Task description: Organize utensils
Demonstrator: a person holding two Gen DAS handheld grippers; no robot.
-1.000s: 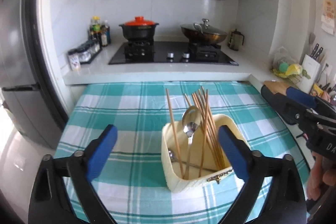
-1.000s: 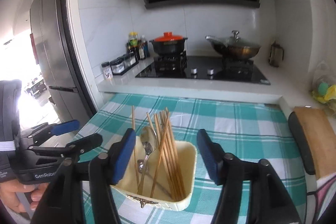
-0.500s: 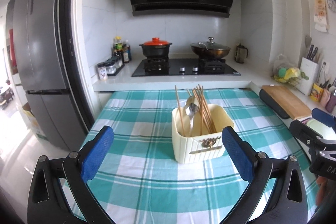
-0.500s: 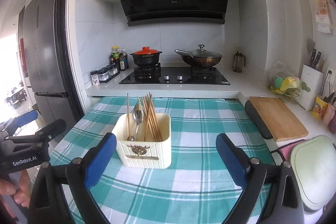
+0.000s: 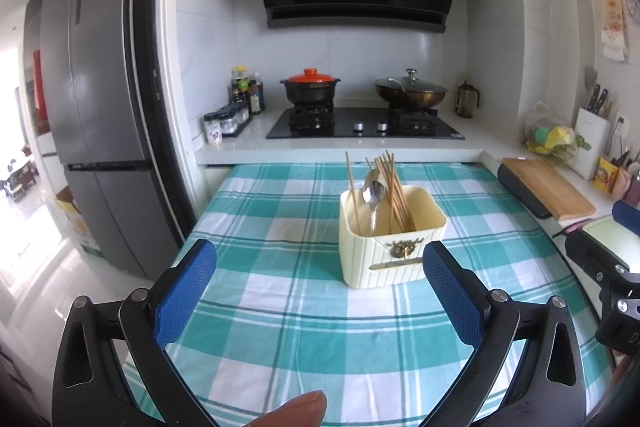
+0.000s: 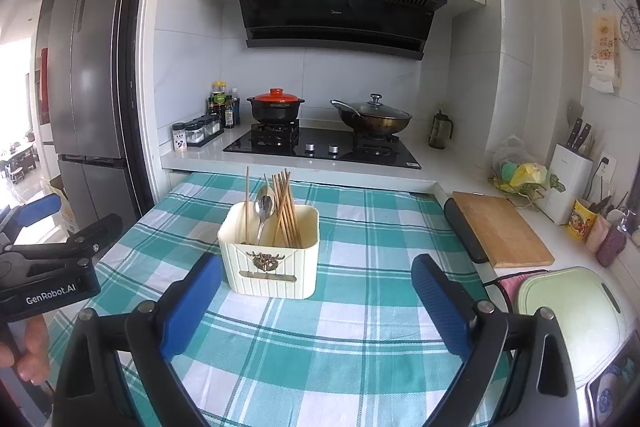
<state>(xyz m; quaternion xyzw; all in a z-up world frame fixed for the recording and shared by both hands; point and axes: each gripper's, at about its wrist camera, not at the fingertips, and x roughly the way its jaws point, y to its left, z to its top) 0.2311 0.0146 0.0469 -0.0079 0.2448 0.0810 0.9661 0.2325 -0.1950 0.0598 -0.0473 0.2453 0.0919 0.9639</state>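
Standing on the table: a cream utensil holder (image 5: 390, 247) sits upright on the teal checked tablecloth (image 5: 300, 327), ahead of both grippers and touched by neither.
Left edge: a grey refrigerator (image 5: 100, 131) stands beside the table.
Left gripper: the left gripper (image 5: 320, 291) has its blue pads (image 5: 184, 291) spread wide, with nothing between them but cloth; it grasps nothing.
Fingertip: a person's fingertip (image 5: 294, 411) shows at the bottom edge of the left wrist view.
Holder contents: wooden chopsticks (image 5: 394, 193) lean upright inside, one stick apart at the left side, with a metal spoon (image 5: 372, 195) between them, bowl upward.
Holder front: a gold ornament faces the cameras.
Right gripper: the right gripper (image 6: 316, 301) is released, its jaws having just been opening, now very wide and empty; the holder is beyond its left pad (image 6: 192, 303), not in contact.
Behind: a stove (image 6: 324, 147) carries a red-lidded pot (image 6: 276, 105) and a lidded wok (image 6: 372, 117).
Right side: a wooden cutting board (image 6: 500, 231) lies on the counter, near the table's right edge.
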